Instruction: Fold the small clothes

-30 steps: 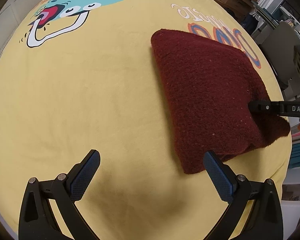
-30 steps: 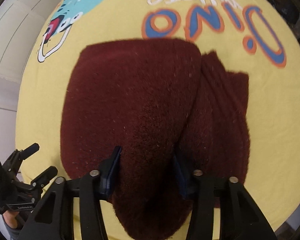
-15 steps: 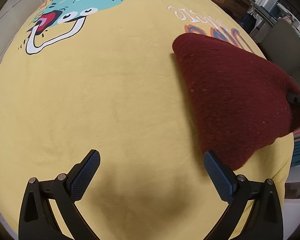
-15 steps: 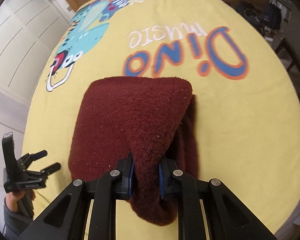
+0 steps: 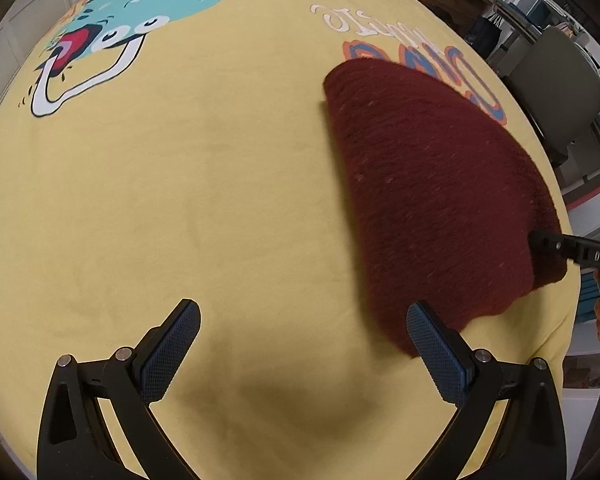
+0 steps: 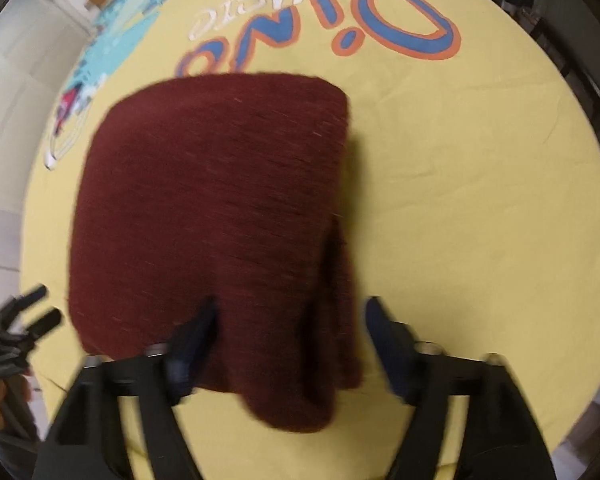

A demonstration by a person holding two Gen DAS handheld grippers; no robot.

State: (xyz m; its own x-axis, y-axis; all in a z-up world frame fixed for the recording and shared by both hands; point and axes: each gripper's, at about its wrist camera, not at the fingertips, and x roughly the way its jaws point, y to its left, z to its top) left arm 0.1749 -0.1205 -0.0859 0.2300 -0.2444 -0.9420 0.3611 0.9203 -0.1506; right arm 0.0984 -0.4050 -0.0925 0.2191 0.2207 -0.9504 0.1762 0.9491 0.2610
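Note:
A dark red knitted garment (image 5: 432, 184) lies folded on the yellow printed sheet (image 5: 180, 184), to the right in the left wrist view. My left gripper (image 5: 300, 344) is open and empty, over bare sheet, its right finger beside the garment's near corner. In the right wrist view the garment (image 6: 220, 208) fills the middle. My right gripper (image 6: 290, 334) is open, its jaws spread on either side of the garment's near edge, its left finger (image 6: 192, 336) touching the cloth. The image is blurred by motion. My right gripper also shows at the right edge of the left wrist view (image 5: 572, 248).
The sheet bears a teal dinosaur print (image 5: 132, 20) at the far left and "Dino music" lettering (image 6: 340, 20) beyond the garment. A grey chair (image 5: 560, 84) and shelves stand past the right edge. White cabinet doors (image 6: 16, 92) are on the left.
My right gripper was shut on the garment's near edge and lifted it; now its jaws have opened and the garment has dropped flat. My left gripper has stayed open and hardly moved.

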